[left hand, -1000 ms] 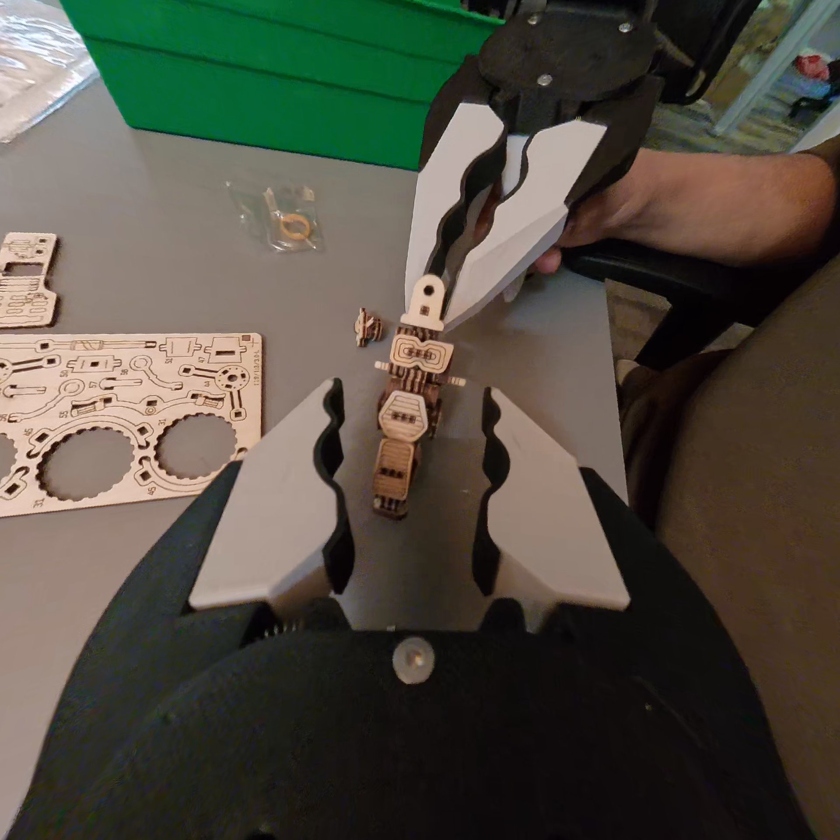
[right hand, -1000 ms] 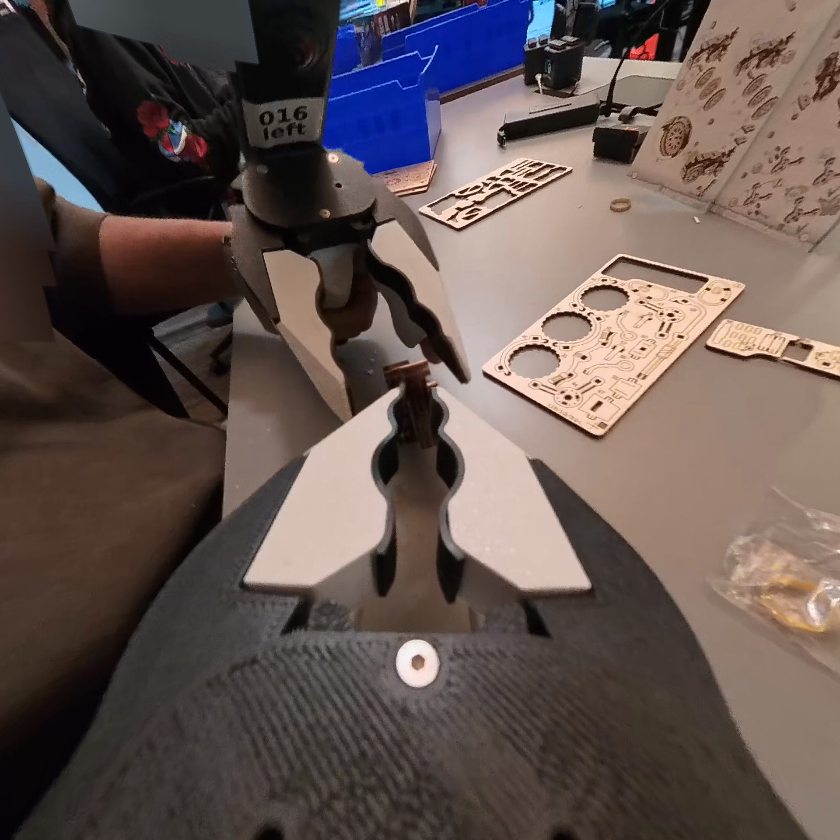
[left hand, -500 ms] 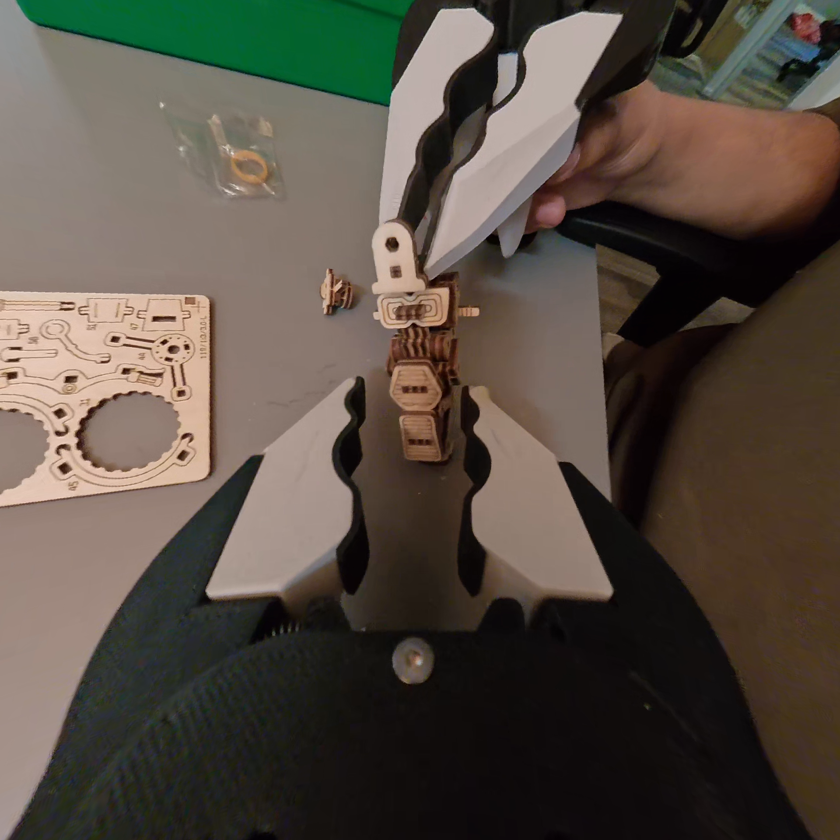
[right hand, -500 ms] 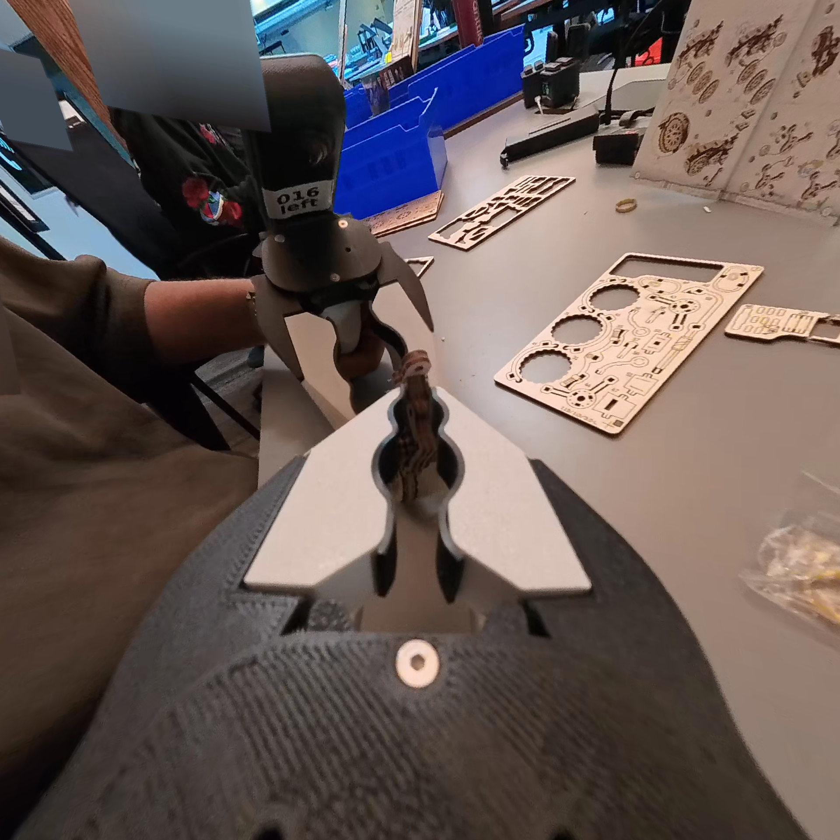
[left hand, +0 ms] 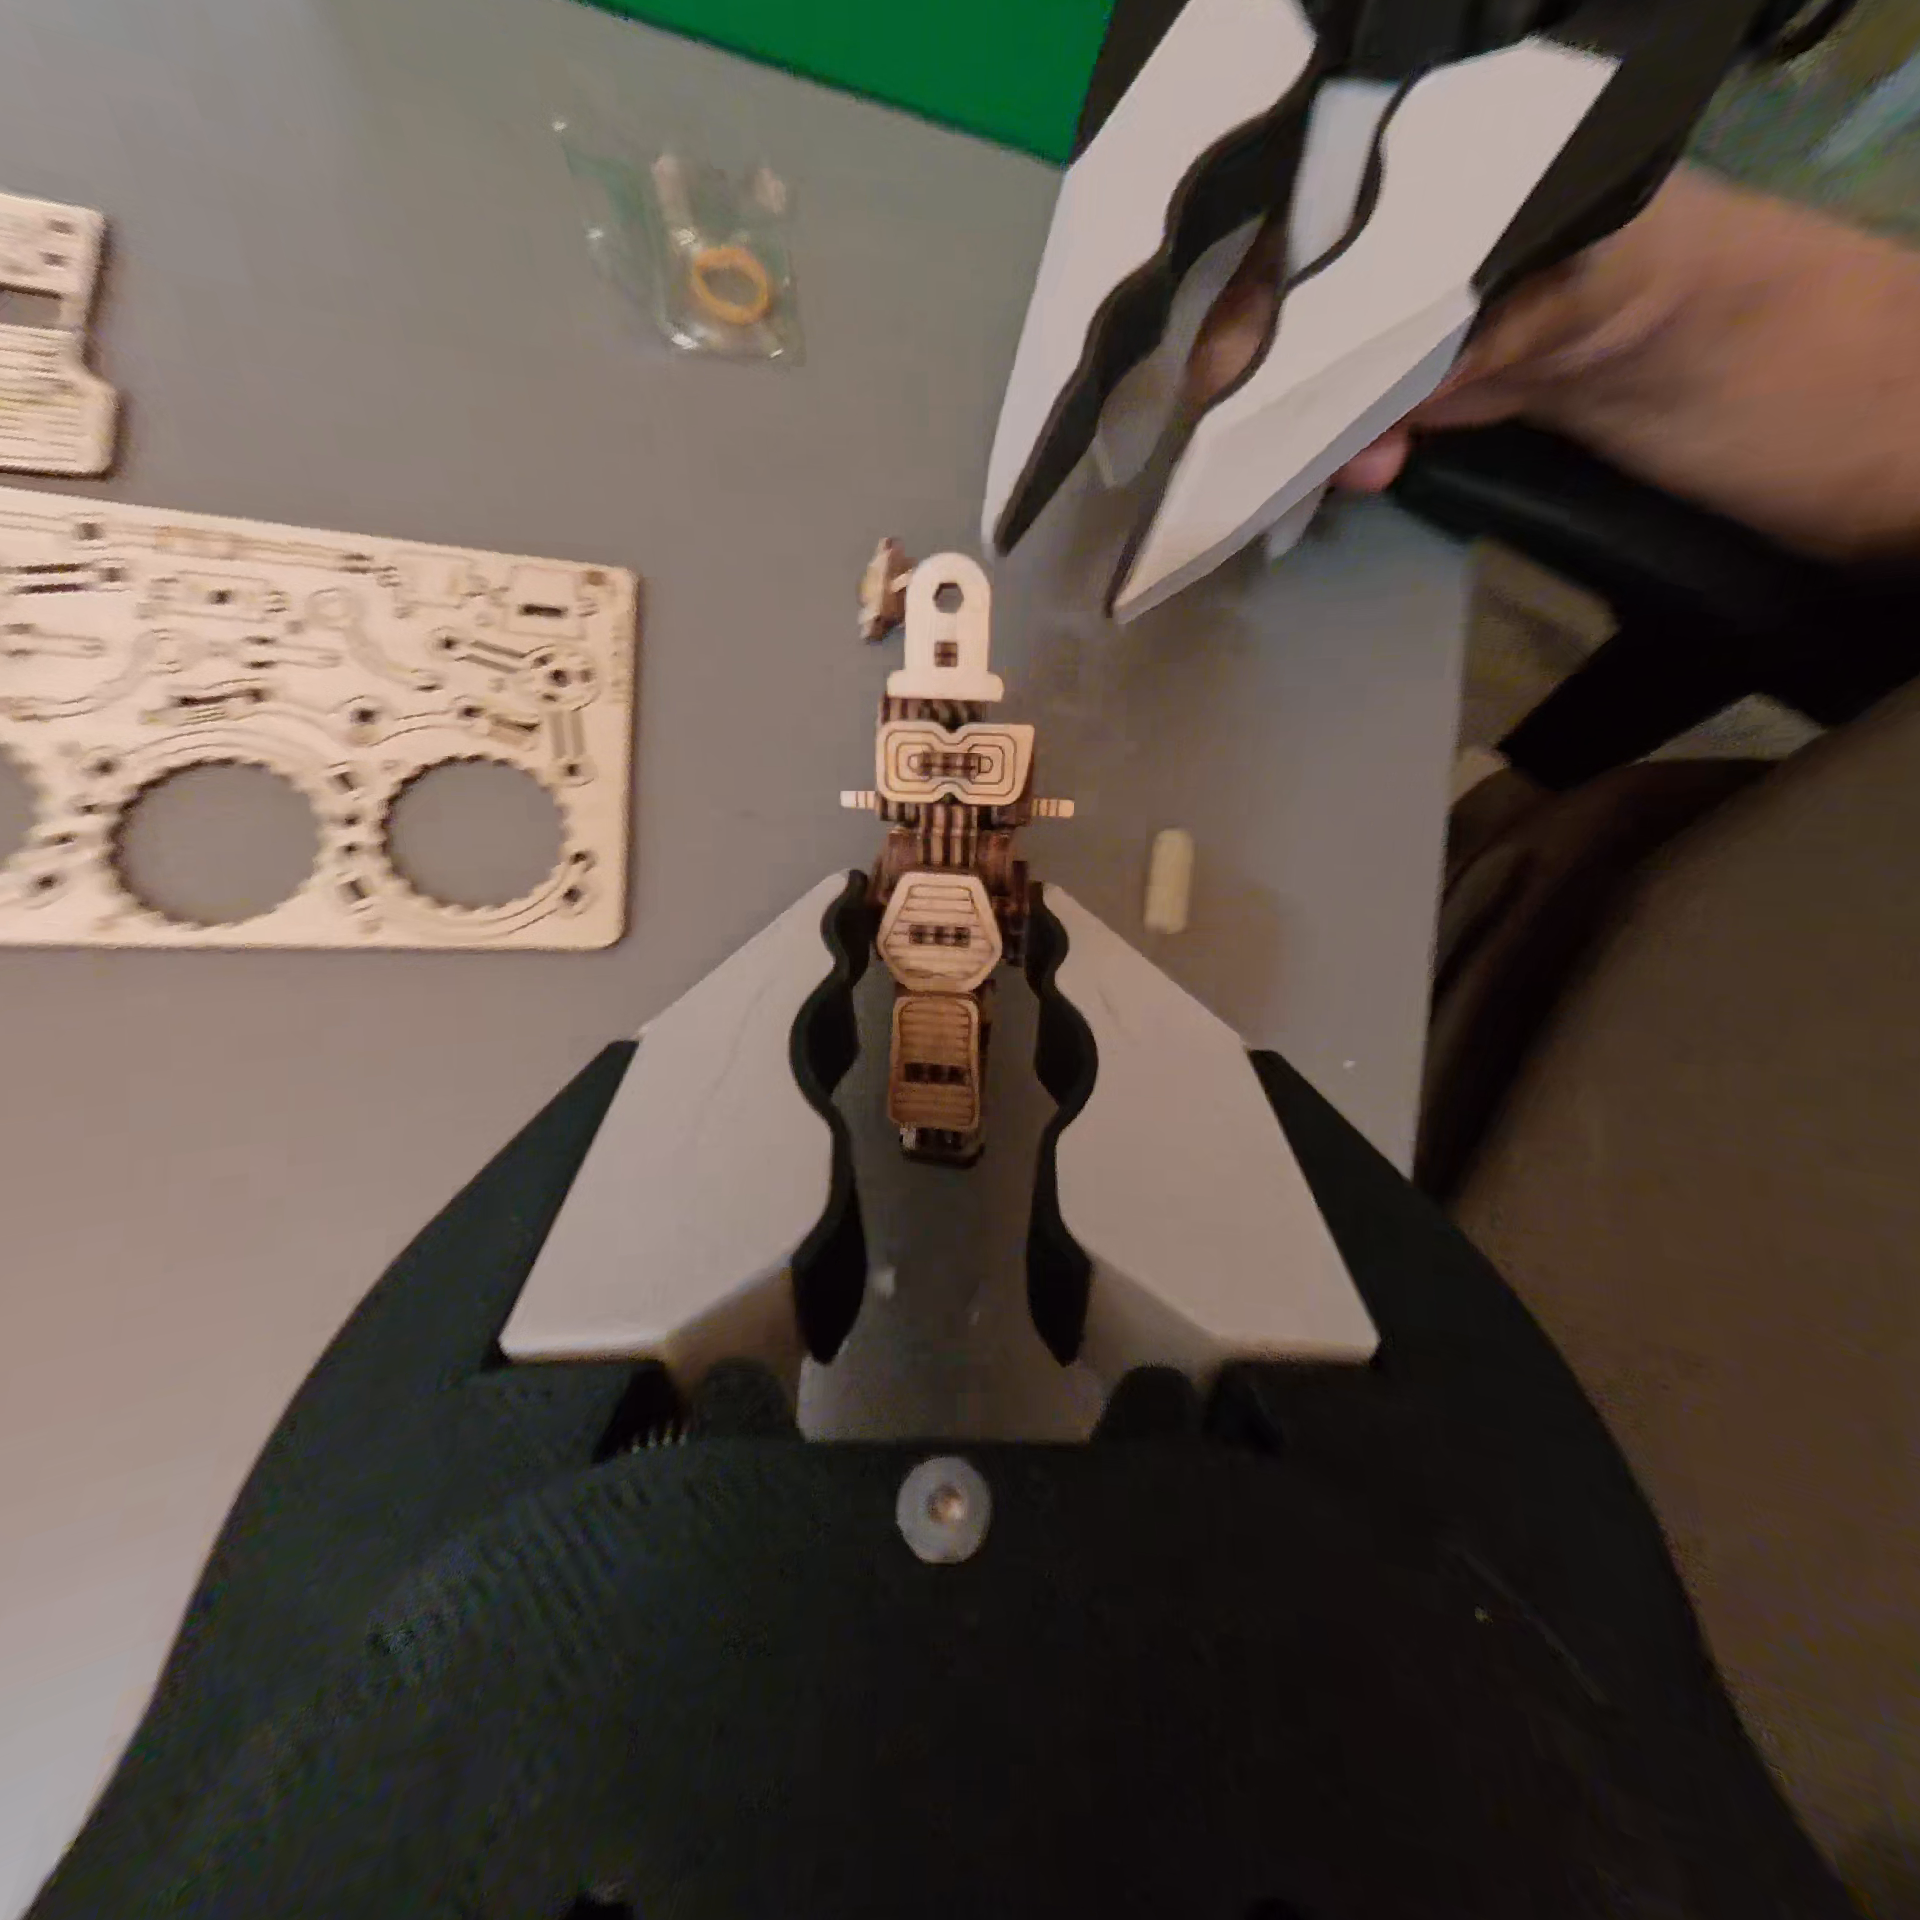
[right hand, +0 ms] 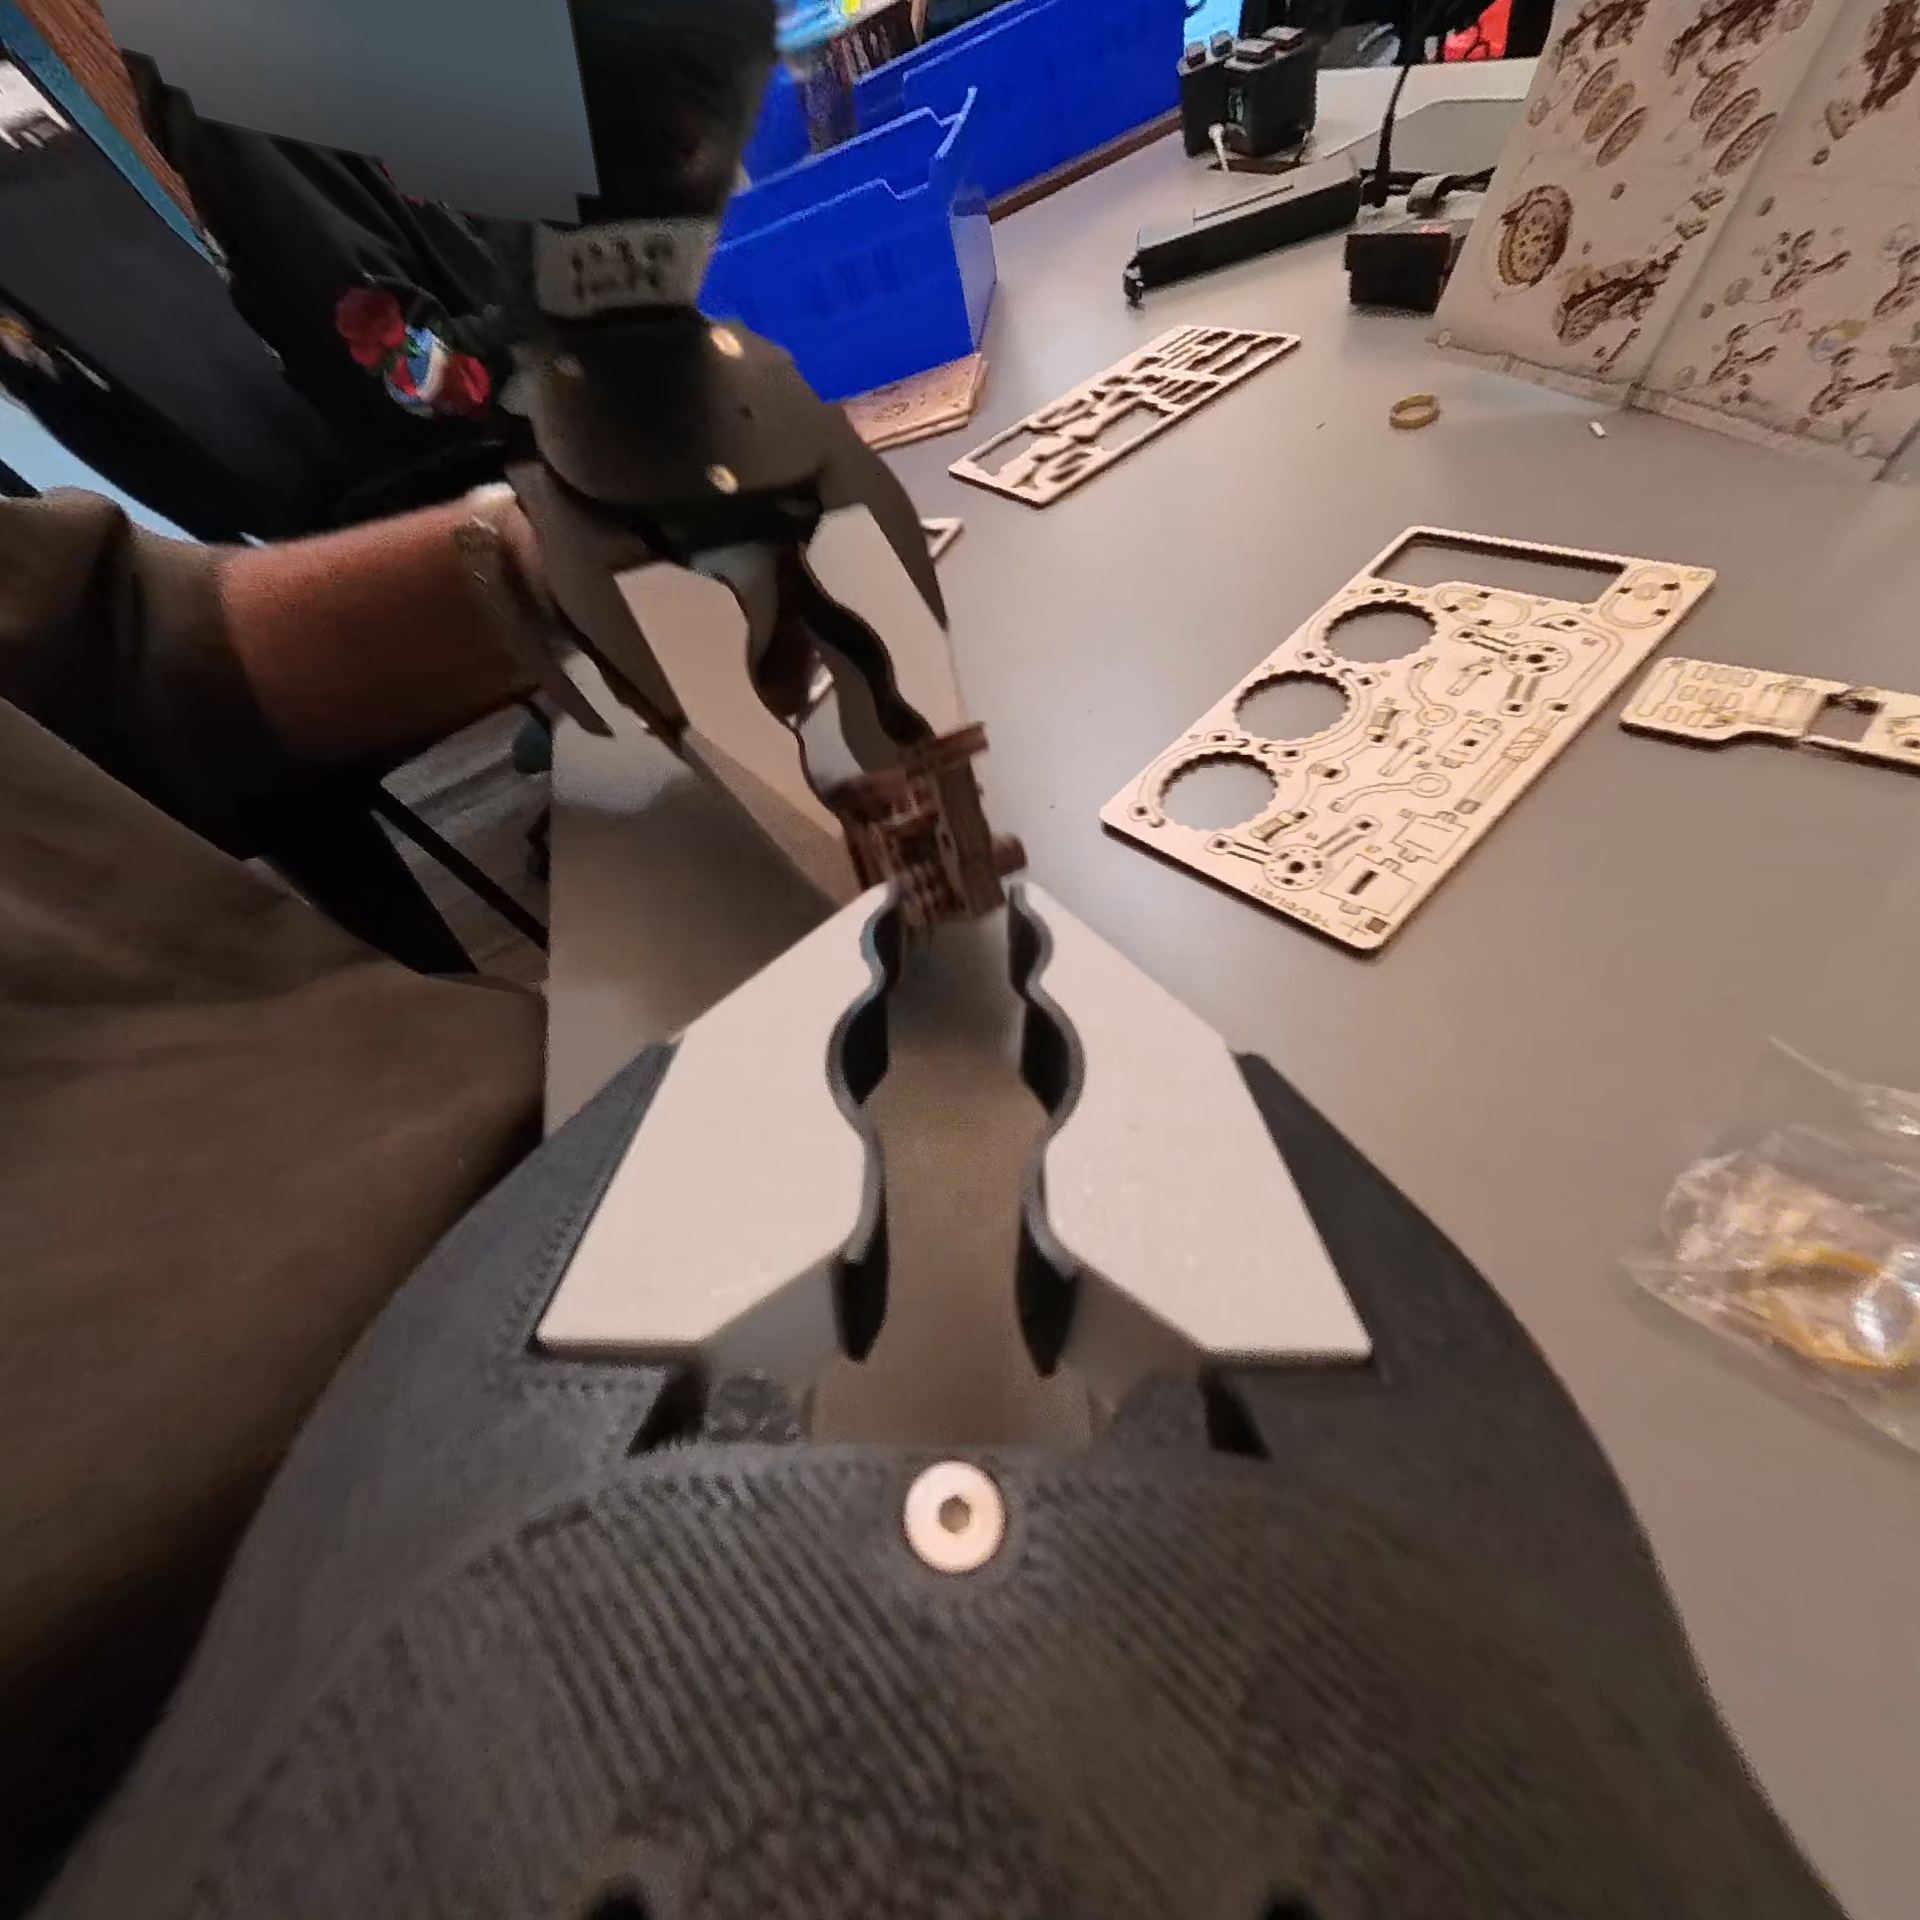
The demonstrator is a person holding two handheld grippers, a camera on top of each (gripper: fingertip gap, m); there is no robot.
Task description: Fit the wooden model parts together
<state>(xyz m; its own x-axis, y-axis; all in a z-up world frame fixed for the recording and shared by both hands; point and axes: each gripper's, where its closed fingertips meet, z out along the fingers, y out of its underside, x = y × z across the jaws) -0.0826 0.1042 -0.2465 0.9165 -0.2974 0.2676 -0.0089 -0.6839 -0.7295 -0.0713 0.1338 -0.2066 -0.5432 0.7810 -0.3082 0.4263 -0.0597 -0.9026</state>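
Note:
The wooden model (left hand: 940, 925) is a small layered brown and tan assembly with a pale tab with a hole on top. My left gripper (left hand: 945, 894) is shut on its middle and holds it upright above the grey table (left hand: 416, 1143). My right gripper (left hand: 1060, 582) is open and empty, just up and right of the model's tab, not touching it. In the right wrist view my right gripper (right hand: 948, 899) has a gap between its fingers. The model (right hand: 920, 831) sits just beyond its tips, held by the left gripper (right hand: 831, 748).
A punched wooden parts sheet (left hand: 312, 748) and a smaller one (left hand: 47, 343) lie to the left. A loose wooden piece (left hand: 881, 597), a pale peg (left hand: 1169, 881) and a bag with a rubber band (left hand: 717, 275) lie nearby. A green box (left hand: 883, 52) stands behind. The table edge (left hand: 1444, 935) is to the right. The left gripper's tips are roughly 6 cm from the right gripper's. Between my left fingertips and the pale peg (left hand: 1169, 881) there is roughly 6 cm.
My left gripper has closed on the model. My right gripper has let go of the model's top, opened and drawn back up and to the right.

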